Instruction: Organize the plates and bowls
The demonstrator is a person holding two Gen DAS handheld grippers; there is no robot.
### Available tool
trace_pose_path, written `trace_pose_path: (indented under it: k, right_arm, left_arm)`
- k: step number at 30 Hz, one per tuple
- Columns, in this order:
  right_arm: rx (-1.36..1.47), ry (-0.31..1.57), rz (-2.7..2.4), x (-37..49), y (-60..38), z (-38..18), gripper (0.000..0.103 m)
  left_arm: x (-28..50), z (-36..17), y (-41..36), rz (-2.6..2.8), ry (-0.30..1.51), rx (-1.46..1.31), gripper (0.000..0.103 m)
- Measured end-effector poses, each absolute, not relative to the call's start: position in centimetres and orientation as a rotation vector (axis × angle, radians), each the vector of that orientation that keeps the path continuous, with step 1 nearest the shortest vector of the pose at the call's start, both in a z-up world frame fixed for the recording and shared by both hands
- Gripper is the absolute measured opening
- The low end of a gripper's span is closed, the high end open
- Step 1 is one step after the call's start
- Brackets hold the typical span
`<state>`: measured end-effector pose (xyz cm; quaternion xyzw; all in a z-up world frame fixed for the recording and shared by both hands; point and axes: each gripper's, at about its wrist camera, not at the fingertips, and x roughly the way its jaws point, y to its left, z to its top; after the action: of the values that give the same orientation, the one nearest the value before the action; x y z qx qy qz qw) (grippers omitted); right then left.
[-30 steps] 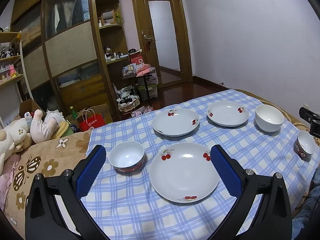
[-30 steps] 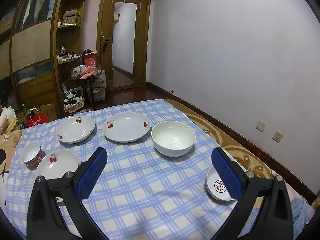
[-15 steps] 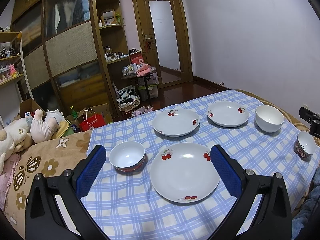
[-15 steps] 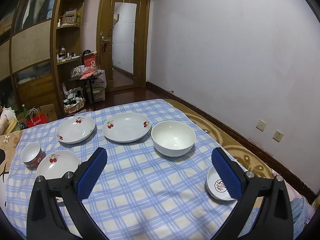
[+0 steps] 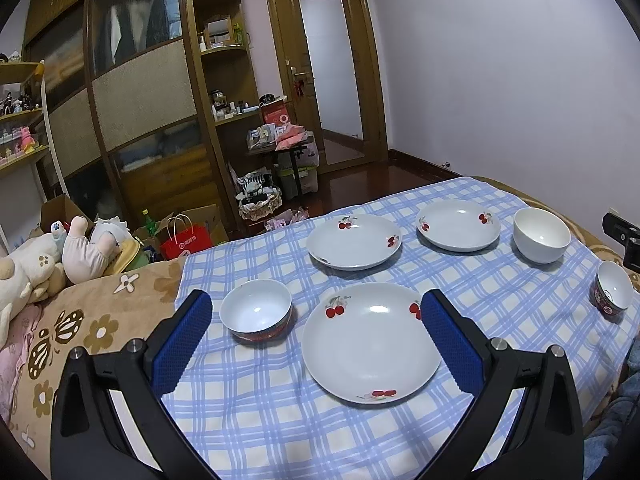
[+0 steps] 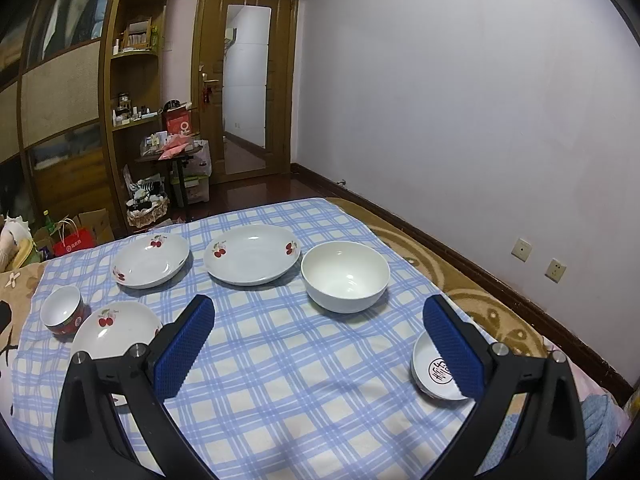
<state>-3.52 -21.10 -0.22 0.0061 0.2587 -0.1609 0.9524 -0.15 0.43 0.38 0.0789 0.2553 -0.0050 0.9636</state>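
Three white cherry-print plates lie on the blue checked cloth (image 5: pixel 280 420): a near plate (image 5: pixel 370 342), a middle plate (image 5: pixel 354 241) and a far plate (image 5: pixel 458 225). A small red-sided bowl (image 5: pixel 256 314) stands left of the near plate. A large white bowl (image 5: pixel 542 235) and another small red-sided bowl (image 5: pixel 612 292) stand at the right. My left gripper (image 5: pixel 316 324) hangs open above the near plate. My right gripper (image 6: pixel 318 330) is open over bare cloth, with the large white bowl (image 6: pixel 345 276) ahead and a small bowl (image 6: pixel 436 372) behind its right finger.
The cloth covers a bed with a brown flowered blanket (image 5: pixel 80 320) and plush toys (image 5: pixel 48 256) at the left. A wooden wardrobe (image 5: pixel 132 100), a cluttered side table (image 5: pixel 280 140) and a door (image 5: pixel 332 80) stand beyond. A wall (image 6: pixel 480 100) runs along the right.
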Motion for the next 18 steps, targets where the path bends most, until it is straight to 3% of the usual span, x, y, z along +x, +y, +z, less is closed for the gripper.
trace_pose_path:
  k: [18]
  right_arm:
    - [0.003, 0.544, -0.3, -3.5, -20.9, -0.7, 0.103]
  left_arm:
    - [1.0, -0.1, 1.9, 0.011, 0.566, 0.118, 0.102]
